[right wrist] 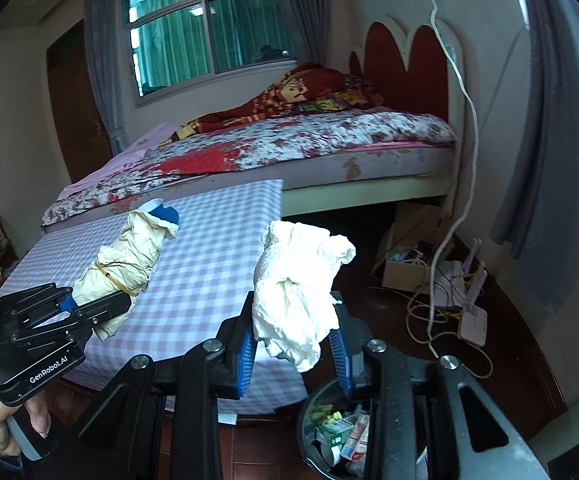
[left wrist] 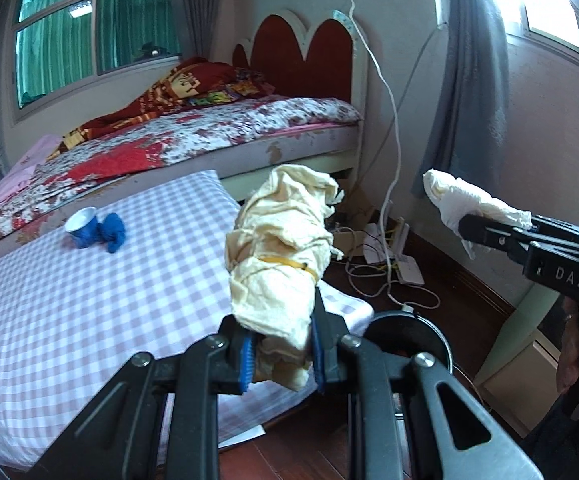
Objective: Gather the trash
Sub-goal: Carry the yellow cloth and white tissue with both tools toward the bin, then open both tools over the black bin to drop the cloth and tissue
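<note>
My left gripper [left wrist: 282, 358] is shut on a yellowish crumpled paper wad [left wrist: 281, 236] bound with a rubber band, held up beyond the corner of the checked table [left wrist: 89, 300]. My right gripper [right wrist: 294, 356] is shut on a white crumpled tissue wad [right wrist: 301, 280] above a black round trash bin [right wrist: 302, 432] that holds several scraps. Each gripper shows in the other's view: the right gripper [left wrist: 485, 228] with its tissue [left wrist: 453, 196], the left gripper [right wrist: 89, 308] with its wad [right wrist: 125, 256]. A blue paper cup [left wrist: 83, 226] and a blue crumpled scrap [left wrist: 113, 232] lie on the table.
The bin's rim [left wrist: 441, 334] sits on the dark wood floor just right of the table's corner. A bed [right wrist: 309, 140] stands behind the table. Cables and a white router [right wrist: 473, 320] lie on the floor by a cardboard box [right wrist: 405, 272]. A grey curtain [right wrist: 549, 160] hangs at the right.
</note>
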Demonstrator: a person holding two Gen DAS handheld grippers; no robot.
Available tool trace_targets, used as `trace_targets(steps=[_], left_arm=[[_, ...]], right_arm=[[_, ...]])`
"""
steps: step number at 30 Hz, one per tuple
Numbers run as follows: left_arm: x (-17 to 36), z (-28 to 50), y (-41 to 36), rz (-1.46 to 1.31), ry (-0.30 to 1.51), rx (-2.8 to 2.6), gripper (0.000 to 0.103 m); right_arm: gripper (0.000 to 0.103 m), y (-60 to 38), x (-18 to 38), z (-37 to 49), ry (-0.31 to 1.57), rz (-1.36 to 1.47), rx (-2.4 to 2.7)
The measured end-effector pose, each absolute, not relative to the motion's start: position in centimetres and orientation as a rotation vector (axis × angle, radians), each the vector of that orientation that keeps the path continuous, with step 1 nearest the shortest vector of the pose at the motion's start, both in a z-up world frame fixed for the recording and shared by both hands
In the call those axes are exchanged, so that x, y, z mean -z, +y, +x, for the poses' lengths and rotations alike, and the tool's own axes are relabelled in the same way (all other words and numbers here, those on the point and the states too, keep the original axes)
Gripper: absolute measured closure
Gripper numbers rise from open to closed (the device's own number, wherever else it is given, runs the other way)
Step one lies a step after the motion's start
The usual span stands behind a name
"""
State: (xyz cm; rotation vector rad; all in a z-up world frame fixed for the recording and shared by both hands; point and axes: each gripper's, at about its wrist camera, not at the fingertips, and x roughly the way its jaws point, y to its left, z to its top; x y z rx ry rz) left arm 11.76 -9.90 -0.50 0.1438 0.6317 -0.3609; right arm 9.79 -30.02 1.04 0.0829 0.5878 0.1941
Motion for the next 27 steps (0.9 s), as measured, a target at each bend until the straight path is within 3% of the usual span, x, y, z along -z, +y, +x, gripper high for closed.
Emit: trace_targets(steps=[27], left_arm=[[8.3, 8.9, -19.9, 0.213, 0.782, 0.559, 0.079]], right_arm=[[0.068, -39.2, 6.4, 5.0, 0.676, 0.111, -0.088]])
